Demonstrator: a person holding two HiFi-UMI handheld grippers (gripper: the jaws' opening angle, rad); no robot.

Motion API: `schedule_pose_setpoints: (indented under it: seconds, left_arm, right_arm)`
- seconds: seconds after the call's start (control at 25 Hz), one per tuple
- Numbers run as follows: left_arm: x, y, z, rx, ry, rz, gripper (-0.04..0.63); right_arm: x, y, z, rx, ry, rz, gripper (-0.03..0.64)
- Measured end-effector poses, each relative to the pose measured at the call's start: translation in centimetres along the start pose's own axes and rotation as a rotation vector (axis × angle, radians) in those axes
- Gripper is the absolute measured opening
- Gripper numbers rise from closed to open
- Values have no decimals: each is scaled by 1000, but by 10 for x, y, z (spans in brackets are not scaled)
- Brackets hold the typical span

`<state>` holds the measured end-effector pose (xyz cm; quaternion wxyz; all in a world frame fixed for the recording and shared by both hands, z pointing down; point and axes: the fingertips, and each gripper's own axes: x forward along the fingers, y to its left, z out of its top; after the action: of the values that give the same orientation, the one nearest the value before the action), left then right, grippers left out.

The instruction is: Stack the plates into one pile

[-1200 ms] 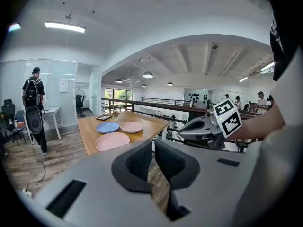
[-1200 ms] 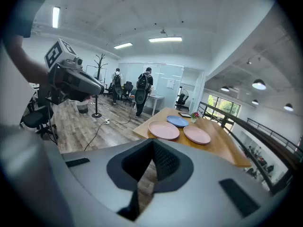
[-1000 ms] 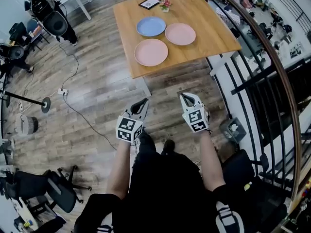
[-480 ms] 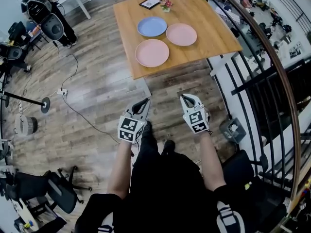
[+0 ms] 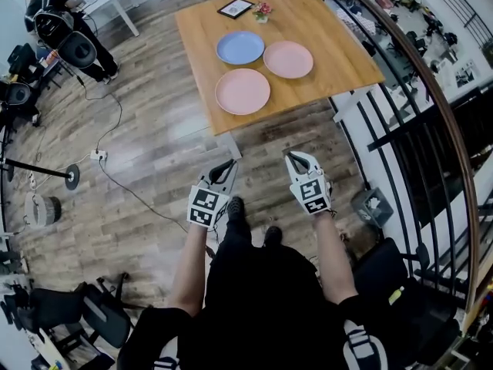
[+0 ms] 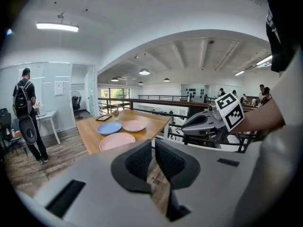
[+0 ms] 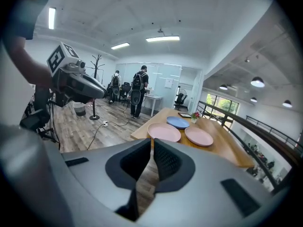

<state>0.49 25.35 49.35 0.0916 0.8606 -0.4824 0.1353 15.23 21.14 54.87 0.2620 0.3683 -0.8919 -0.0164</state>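
Three plates lie apart on a wooden table (image 5: 339,45): a blue plate (image 5: 239,47) at the back, a pink plate (image 5: 288,58) to its right and a second pink plate (image 5: 243,91) nearest the front edge. Both grippers are held over the floor, well short of the table. My left gripper (image 5: 229,164) is shut with nothing in it, and the blue plate (image 6: 109,127) shows far beyond its tips (image 6: 153,145). My right gripper (image 5: 293,158) is also shut and empty, its tips (image 7: 152,145) pointing at the near pink plate (image 7: 164,132).
A picture frame (image 5: 236,7) and a small flower pot (image 5: 263,10) stand at the table's far edge. A black railing (image 5: 400,129) runs along the right. At far left stand a person with a backpack (image 5: 54,21), a stand base (image 5: 72,177) and floor cables (image 5: 123,183).
The table and plates have slid a little lower in the head view, as the person walks nearer. Both grippers stay shut and keep their place in front of the body.
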Motion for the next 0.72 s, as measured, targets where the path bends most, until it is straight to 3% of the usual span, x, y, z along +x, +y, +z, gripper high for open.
schedule_pose_setpoints:
  seconds: [0.08, 0.2, 0.28, 0.36, 0.72]
  left_arm:
    - [2, 2, 1, 14, 6, -26, 45]
    - [6, 2, 1, 19, 16, -61, 236]
    - [7, 6, 3, 29, 14, -62, 266]
    - [7, 12, 4, 35, 11, -62, 288]
    - [14, 38, 1, 46, 1, -109, 290]
  right_arm:
    - [4, 1, 8, 2, -24, -7, 73]
    - [9, 4, 18, 16, -61, -3, 219]
    - [13, 7, 24, 24, -74, 4, 326]
    - [17, 9, 29, 22, -81, 7, 356]
    - [39, 11, 31, 31, -36, -6, 345]
